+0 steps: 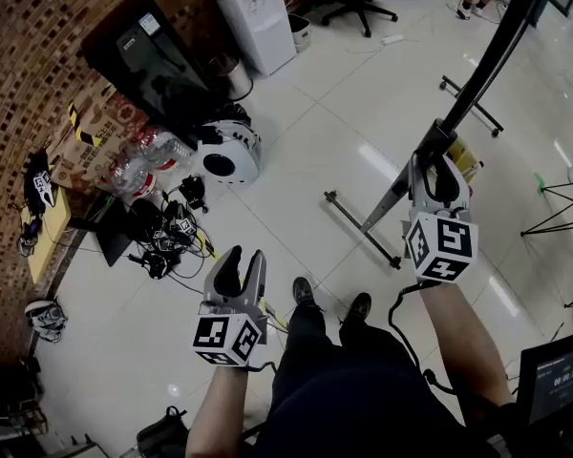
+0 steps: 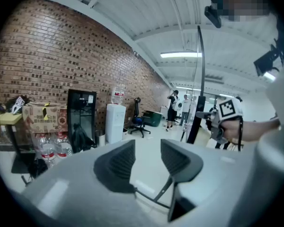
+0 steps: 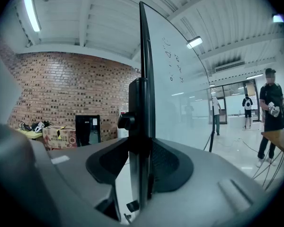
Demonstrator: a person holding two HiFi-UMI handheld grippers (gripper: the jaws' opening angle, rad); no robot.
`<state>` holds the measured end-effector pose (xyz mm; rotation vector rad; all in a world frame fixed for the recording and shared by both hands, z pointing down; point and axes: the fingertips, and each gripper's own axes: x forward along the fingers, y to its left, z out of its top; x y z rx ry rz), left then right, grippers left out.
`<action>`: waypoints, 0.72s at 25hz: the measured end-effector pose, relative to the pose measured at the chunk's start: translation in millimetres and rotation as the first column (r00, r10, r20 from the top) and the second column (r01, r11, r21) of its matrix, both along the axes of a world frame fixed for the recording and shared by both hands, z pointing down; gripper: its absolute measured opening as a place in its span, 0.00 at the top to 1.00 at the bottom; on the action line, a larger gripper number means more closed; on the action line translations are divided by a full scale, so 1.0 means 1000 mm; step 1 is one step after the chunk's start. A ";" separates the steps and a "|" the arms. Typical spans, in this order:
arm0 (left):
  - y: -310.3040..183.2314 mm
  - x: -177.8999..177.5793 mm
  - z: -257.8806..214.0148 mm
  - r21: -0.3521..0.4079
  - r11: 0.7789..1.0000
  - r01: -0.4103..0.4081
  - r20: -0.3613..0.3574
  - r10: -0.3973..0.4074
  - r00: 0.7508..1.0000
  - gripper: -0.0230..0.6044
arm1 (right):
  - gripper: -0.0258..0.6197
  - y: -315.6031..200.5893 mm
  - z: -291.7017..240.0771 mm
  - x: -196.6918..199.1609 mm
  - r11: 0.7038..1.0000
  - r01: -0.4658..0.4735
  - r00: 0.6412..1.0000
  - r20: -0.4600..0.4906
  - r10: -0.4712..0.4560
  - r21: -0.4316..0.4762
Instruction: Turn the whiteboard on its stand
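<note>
- Whiteboard (image 3: 177,89): upright on its stand (image 1: 363,229) and seen edge-on in the right gripper view. Its dark edge frame runs straight up the middle. Faint writing on its face, not legible.
- Right gripper (image 3: 142,150): jaws clamped on the whiteboard's edge frame, one pad against each side. A black knob (image 3: 125,121) sits on the frame near the pads.
- Left gripper (image 2: 149,157): jaws spread, nothing between them. It is held low, well apart from the whiteboard, on its left.
- The stand's floor bar lies on the white tile floor (image 1: 315,132) directly under the whiteboard.
- Water dispenser (image 1: 253,12) and brick wall (image 1: 38,65): well to the left of the whiteboard, beyond the left gripper.
</note>
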<state>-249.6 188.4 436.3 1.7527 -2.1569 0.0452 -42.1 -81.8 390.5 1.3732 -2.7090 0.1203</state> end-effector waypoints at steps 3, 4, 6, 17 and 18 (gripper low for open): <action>-0.009 -0.015 -0.002 0.020 0.999 -0.043 -0.001 0.043 0.999 0.69 | 0.73 0.011 0.001 -0.004 1.000 -0.015 1.000 0.000 0.015 -0.007; -0.011 -0.021 -0.001 0.023 0.998 -0.062 -0.004 0.062 0.998 0.69 | 0.73 0.015 0.000 -0.005 1.000 -0.021 1.000 0.001 0.021 -0.009; -0.017 -0.032 0.005 0.022 0.994 -0.105 -0.017 0.106 0.994 0.69 | 0.73 0.023 -0.001 -0.008 0.999 -0.034 0.999 0.009 0.034 -0.011; -0.047 -0.060 0.035 -0.013 0.913 -0.407 -0.058 0.406 0.912 0.69 | 0.75 0.074 0.001 -0.009 0.997 -0.079 0.996 0.033 0.078 0.005; -0.050 -0.058 0.035 -0.015 0.905 -0.425 -0.058 0.424 0.904 0.69 | 0.75 0.079 0.000 -0.009 0.997 -0.079 0.996 0.032 0.079 0.006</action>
